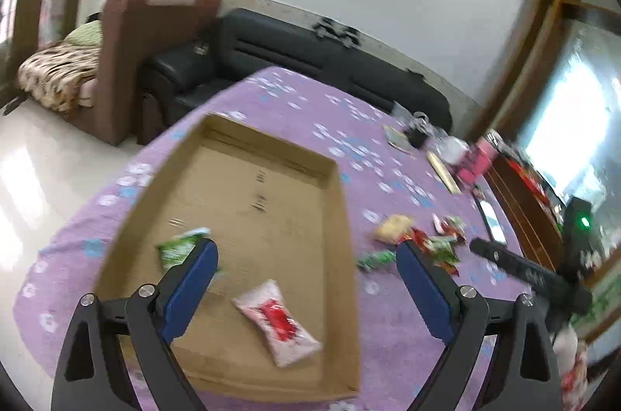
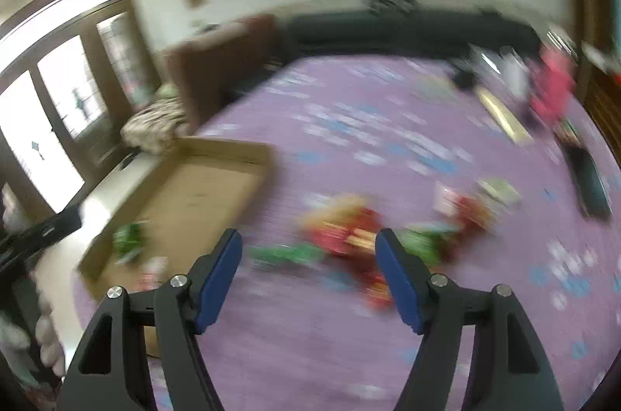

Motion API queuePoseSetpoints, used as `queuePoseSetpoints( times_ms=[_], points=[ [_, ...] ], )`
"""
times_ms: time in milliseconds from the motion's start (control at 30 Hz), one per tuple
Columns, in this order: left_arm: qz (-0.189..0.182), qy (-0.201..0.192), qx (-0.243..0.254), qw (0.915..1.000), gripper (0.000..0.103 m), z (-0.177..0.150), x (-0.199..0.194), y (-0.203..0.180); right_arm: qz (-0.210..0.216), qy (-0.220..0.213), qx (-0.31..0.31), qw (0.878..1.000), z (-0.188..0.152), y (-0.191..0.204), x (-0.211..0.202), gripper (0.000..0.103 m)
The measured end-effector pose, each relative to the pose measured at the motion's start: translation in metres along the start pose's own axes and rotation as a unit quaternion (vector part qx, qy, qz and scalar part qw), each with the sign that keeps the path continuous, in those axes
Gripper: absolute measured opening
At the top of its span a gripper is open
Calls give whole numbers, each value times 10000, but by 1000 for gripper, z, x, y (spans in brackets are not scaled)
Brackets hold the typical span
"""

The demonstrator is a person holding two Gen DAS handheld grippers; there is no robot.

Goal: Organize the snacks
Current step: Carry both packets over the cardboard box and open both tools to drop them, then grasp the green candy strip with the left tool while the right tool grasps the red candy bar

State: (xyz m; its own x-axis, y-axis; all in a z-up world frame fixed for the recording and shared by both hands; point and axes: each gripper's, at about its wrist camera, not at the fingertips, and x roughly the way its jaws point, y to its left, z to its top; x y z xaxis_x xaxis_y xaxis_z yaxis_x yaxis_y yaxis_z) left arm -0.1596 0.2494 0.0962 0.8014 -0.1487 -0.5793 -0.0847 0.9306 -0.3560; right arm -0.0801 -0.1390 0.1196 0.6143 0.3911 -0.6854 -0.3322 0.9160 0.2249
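A shallow cardboard box (image 1: 341, 217) lies on the purple flowered tablecloth (image 1: 295, 100). In it are a green snack packet (image 1: 176, 250) and a pink-and-red packet (image 1: 277, 321). My left gripper (image 1: 306, 252) is open and empty above the box's near right part. Several loose snack packets (image 1: 423, 240) lie on the cloth right of the box. In the blurred right wrist view, my right gripper (image 2: 308, 240) is open and empty above that pile (image 2: 349, 228), with the box (image 2: 268, 155) to its left.
A pink container (image 1: 477, 158), a white cup (image 1: 452, 149), a dark object and flat cards stand at the table's far right. A black sofa (image 1: 310, 54) and a brown armchair (image 1: 128, 61) stand behind the table. The other gripper's black body (image 1: 531, 275) shows at right.
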Motion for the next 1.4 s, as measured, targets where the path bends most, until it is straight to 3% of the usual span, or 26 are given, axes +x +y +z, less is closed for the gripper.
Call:
queuePoseSetpoints(
  times_ms=[67,200,533,567,600,667,933,967,1000,1033,1067,1133,1233,1267,1367,1400],
  points=[
    [-116,104,143,9998,95,-4,7,-14,-107,78,210,9997,0,-23,0,57],
    [-328,255,439,9982,95,-10,14,-39,-202,193,480,9985,0,-45,12,57],
    [-378,724,1260,9887,87,-6,51,-94,-452,732,414,9954,-14,-40,63,57],
    [-382,812,1355,9867,87,-5,60,-101,-459,829,333,9949,-17,-40,68,54],
    [-383,917,1488,9839,87,-4,69,-110,-486,879,284,9945,-19,-41,68,43],
    [-284,1106,1816,9767,87,-3,89,-127,-407,887,272,9949,-22,-45,62,36],
    [447,2097,2343,9482,87,-12,164,-143,-315,993,538,9931,-35,-81,36,35],
    [431,2296,2307,9446,77,-16,171,-141,-300,999,574,9929,-37,-87,32,35],
    [365,2461,2271,9416,53,-19,175,-140,-280,1006,600,9927,-39,-91,30,35],
    [264,2621,2194,9394,43,-22,176,-138,-263,1016,609,9926,-39,-94,28,35],
    [4,2785,2036,9386,34,-26,174,-137,-244,1021,613,9926,-39,-96,26,35],
    [-357,2901,1892,9374,33,-29,164,-137,-175,1035,598,9927,-41,-100,23,36],
    [-658,2644,1889,9434,34,-25,138,-141,-55,991,587,9933,-44,-105,16,38],
    [-747,2543,1836,9466,36,-22,131,-140,-3,935,650,9935,-44,-109,12,38],
    [-574,2324,1821,9537,57,-18,128,-139,170,827,1041,9910,-44,-124,3,39],
    [-509,2325,1804,9544,58,-18,130,-139,195,790,1163,9899,-44,-129,0,39]
  ],
)
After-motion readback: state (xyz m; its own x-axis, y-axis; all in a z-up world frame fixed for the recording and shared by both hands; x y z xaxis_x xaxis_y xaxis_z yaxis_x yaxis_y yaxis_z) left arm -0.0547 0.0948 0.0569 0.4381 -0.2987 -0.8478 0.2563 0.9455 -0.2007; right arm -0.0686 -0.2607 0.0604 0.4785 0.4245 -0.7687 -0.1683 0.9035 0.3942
